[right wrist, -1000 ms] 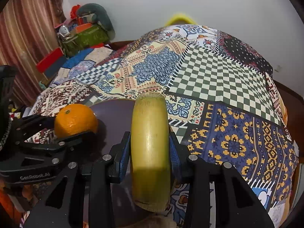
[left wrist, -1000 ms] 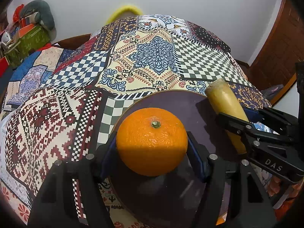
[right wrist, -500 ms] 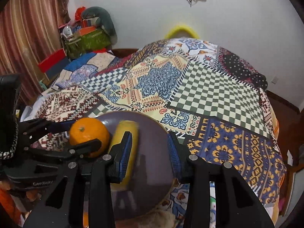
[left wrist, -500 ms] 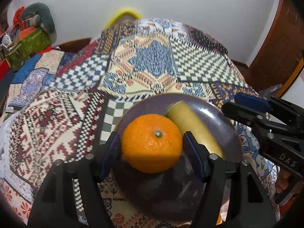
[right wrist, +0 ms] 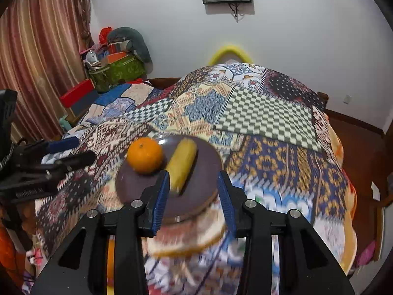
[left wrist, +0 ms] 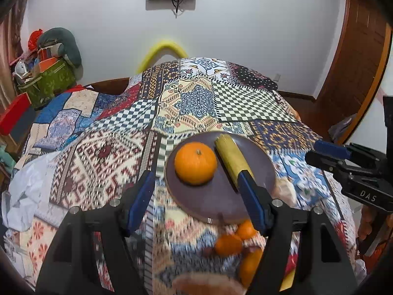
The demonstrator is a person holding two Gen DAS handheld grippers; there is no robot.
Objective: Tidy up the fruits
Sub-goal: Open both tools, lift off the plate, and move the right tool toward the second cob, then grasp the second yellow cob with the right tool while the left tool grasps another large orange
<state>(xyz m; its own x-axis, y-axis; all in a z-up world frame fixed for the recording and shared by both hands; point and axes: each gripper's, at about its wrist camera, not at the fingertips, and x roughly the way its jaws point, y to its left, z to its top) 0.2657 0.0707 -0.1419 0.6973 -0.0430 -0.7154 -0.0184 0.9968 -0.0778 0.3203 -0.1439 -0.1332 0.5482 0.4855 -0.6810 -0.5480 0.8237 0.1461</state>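
the banana (left wrist: pixel 232 158) lies flat on the plate (left wrist: pixel 203 200), its long axis running from the far rim, just left of centre, toward the near right in the left wrist view; in the right wrist view the same fruit (right wrist: pixel 182 164) slants from far right to near left. its far end is a blunt, cut-looking face, the skin dull yellow with a greenish-brown cast, and it looks short and thick. its near end is hidden behind a blue pad in both views. the orange (left wrist: pixel 195 163) sits just left of the banana, close beside it; whether they touch cannot be told. it is round, bright, glossy, with its green stem button facing up. the plate is dark purple-brown and round, resting on the patchwork quilt (left wrist: pixel 118 152). the left claw (left wrist: pixel 196 198) hangs above the near edge of the plate, spread wide with nothing between its pads. the right claw (right wrist: pixel 192 196) is likewise spread and holds nothing, hovering over the plate's near side (right wrist: pixel 137 184). nearer the camera, below the plate, 3 more oranges (left wrist: pixel 228 244) lie in a blurred heap.
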